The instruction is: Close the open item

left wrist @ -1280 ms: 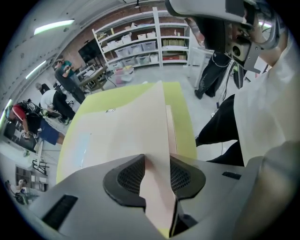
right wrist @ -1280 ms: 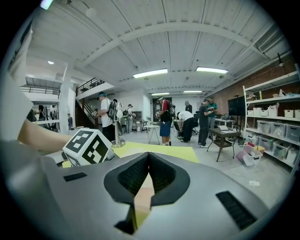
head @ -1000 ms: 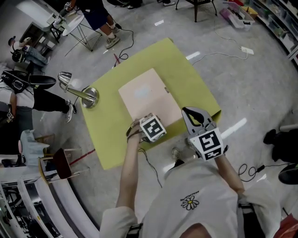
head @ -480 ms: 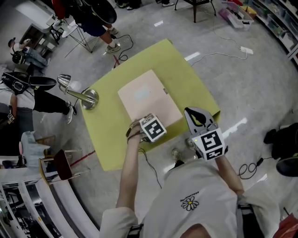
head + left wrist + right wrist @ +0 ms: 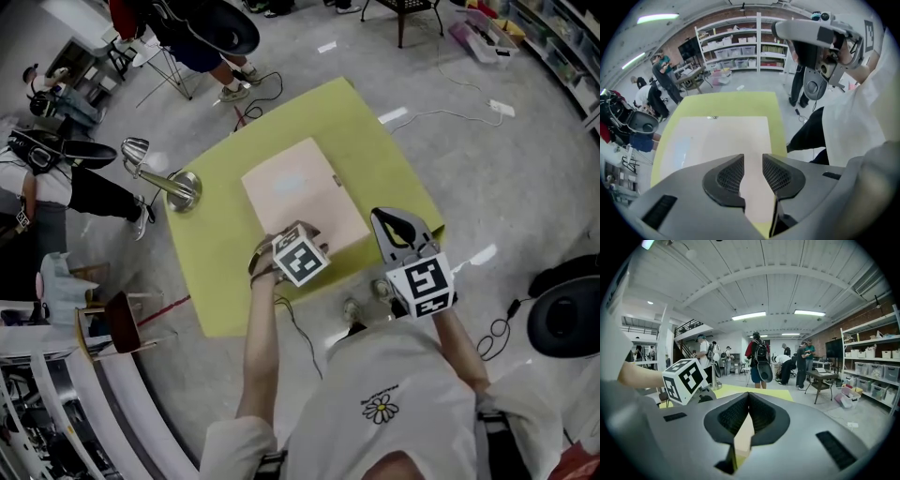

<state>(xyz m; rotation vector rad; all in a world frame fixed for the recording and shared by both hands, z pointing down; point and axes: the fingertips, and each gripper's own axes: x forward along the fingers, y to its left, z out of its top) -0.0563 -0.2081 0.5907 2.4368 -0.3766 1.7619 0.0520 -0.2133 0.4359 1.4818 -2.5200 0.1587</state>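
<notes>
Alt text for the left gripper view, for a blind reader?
The left tongs, jaws narrowly apart and closing, point over the near edge of a flat beige folder on a yellow-green table; the folder shows in the gap, unpinched.

Right hand-held gripper (image 5: pixel 748 395) jaws together, yellow table (image 5: pixel 774 393), people (image 5: pixel 758 359) beyond

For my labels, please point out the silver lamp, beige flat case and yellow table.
silver lamp (image 5: pixel 183 191), head view, round base.
beige flat case (image 5: pixel 300 192), head view, top face.
yellow table (image 5: pixel 384 167), head view, bare right part.
</notes>
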